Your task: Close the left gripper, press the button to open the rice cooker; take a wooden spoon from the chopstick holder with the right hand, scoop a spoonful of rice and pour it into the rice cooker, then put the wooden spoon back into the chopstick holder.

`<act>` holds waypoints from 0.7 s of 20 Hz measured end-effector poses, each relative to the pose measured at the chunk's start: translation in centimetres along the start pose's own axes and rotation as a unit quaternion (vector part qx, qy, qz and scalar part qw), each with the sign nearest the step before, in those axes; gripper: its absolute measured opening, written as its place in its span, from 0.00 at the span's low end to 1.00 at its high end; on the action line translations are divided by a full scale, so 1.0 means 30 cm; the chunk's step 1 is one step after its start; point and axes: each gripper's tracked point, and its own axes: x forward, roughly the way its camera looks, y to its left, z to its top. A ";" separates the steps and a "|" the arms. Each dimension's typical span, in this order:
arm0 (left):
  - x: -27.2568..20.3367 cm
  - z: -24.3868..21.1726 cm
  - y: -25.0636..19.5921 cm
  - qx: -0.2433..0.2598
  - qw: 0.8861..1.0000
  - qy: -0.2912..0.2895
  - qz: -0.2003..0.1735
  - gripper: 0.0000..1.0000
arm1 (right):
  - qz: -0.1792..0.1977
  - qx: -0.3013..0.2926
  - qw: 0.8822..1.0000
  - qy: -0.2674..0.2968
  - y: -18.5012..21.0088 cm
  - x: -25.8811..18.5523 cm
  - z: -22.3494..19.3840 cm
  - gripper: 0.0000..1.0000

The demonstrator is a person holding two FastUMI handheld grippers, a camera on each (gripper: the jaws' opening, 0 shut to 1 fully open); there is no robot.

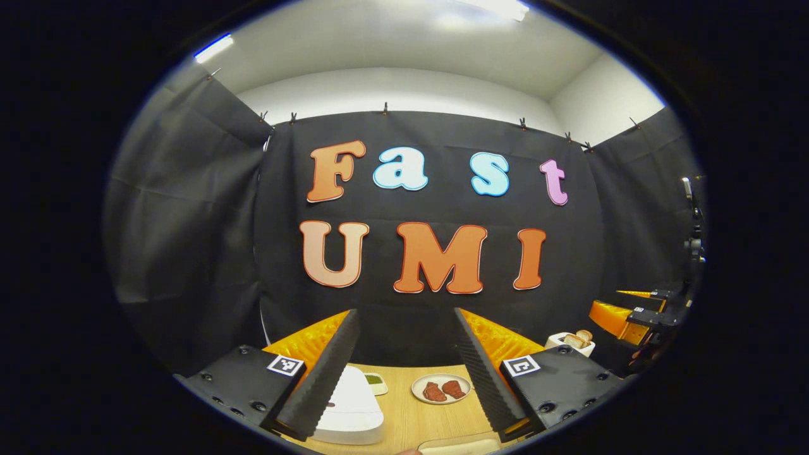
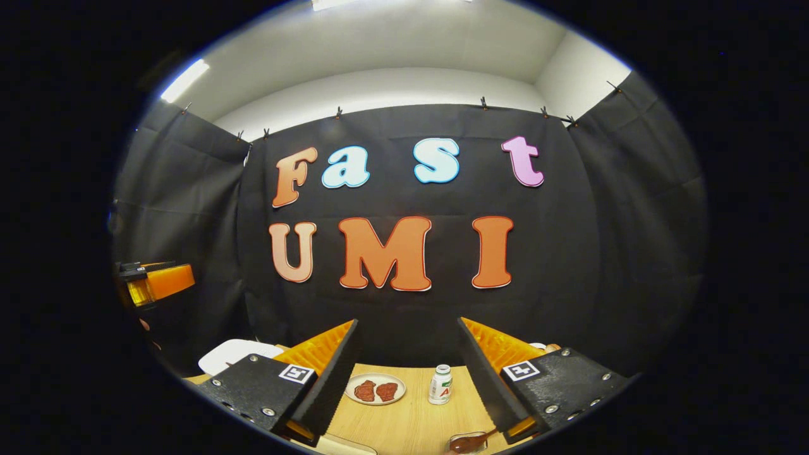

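Note:
The white rice cooker [image 1: 351,404] sits on the wooden table with its lid down, just behind my left gripper's left finger. My left gripper [image 1: 405,313] is held above the table's near side, open and empty. A white chopstick holder [image 1: 572,341] with wooden utensil heads sticking out stands at the far right of the table. My right gripper [image 2: 408,321] is also open and empty, raised over the table. The rice cooker [image 2: 237,354] lies to its left. A bit of the holder [image 2: 545,346] peeks over its right finger.
A plate with two pieces of meat [image 1: 440,388] is mid-table, with a small green dish [image 1: 375,381] beside the cooker. A small white bottle [image 2: 440,384] stands near the plate [image 2: 377,388]. A clear container with something dark brown [image 2: 471,441] sits at the near edge.

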 end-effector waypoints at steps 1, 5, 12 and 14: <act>0.009 0.000 -0.001 -0.002 1.000 0.001 -0.003 1.00 | 0.000 -0.001 1.000 -0.002 -0.012 0.009 -0.001 0.93; 0.019 0.004 0.009 -0.001 1.000 0.003 0.014 0.98 | 0.001 -0.004 1.000 -0.006 -0.068 0.032 -0.013 0.93; 0.027 -0.010 0.079 0.010 0.996 0.001 0.091 0.92 | 0.036 -0.005 0.999 0.016 -0.131 0.072 -0.096 0.93; 0.025 -0.010 0.075 0.012 0.995 0.004 0.101 0.81 | 0.042 -0.010 0.999 0.016 -0.150 0.078 -0.104 0.93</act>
